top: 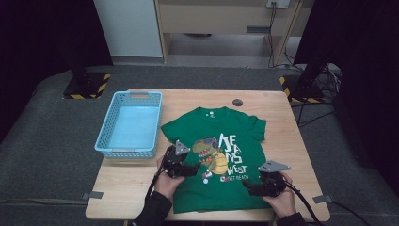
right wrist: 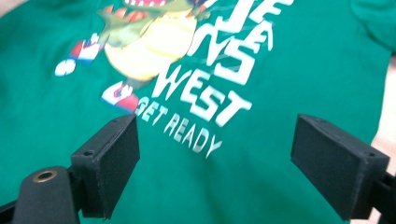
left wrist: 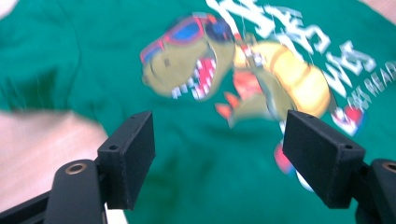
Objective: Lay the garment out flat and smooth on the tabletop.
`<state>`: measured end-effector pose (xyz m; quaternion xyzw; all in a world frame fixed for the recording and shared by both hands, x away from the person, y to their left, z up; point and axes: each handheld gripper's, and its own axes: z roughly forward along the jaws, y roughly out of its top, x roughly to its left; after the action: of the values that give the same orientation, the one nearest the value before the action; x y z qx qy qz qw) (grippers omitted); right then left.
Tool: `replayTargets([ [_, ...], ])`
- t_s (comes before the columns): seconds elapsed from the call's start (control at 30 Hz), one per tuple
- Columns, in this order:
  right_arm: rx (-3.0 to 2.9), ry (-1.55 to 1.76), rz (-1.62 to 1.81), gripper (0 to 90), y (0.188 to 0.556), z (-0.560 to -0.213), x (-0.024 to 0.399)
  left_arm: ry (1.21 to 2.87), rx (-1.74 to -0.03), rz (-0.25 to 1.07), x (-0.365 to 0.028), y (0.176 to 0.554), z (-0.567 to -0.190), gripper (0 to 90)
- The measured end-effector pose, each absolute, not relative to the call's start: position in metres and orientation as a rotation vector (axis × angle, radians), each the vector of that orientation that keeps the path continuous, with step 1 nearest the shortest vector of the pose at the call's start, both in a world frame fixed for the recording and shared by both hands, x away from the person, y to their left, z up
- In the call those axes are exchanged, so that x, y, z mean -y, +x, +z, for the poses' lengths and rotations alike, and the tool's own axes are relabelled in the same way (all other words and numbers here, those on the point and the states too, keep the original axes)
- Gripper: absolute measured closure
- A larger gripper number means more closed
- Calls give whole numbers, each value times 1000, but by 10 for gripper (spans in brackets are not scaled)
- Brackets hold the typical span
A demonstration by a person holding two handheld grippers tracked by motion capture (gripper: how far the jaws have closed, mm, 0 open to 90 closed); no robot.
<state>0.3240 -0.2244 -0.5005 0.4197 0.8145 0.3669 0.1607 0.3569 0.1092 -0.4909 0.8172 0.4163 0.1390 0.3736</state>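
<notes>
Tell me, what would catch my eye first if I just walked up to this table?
Probably the bright green T-shirt spread flat on the wooden table, with its cartoon dinosaur in sunglasses and white lettering. Left of it sits a light blue plastic basket. Near the shirt's lower part, a person's hands hold the left gripper and the right gripper, both with jaws open.

Two hand-held tools, both black. The left tool (top: 192, 170) and the right tool (top: 248, 187) each carry a grey three-cornered plate on top and trail a black cable. Each has two flat, rectangular black jaw blocks with small screw holes and a brass-ringed hole at the base. The person wears dark sleeves.
</notes>
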Motion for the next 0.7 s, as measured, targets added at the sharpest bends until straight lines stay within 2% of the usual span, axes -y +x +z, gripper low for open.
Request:
replayTargets([
  [0.13, -2296, 1235, 1068, 154, 340, -497, 222, 2058, -1103, 317, -116, 337, -499, 242],
  [0.37, -2259, 1268, 1023, 175, 370, -505, 208, 2167, -1040, 331, -101, 311, -509, 228],
  [0.53, -2263, 1280, 943, 174, 375, -518, 208, 2256, -991, 352, -95, 299, -522, 224],
  [0.7, -2272, 1300, 928, 165, 377, -524, 211, 2246, -954, 355, -96, 298, -525, 202],
])
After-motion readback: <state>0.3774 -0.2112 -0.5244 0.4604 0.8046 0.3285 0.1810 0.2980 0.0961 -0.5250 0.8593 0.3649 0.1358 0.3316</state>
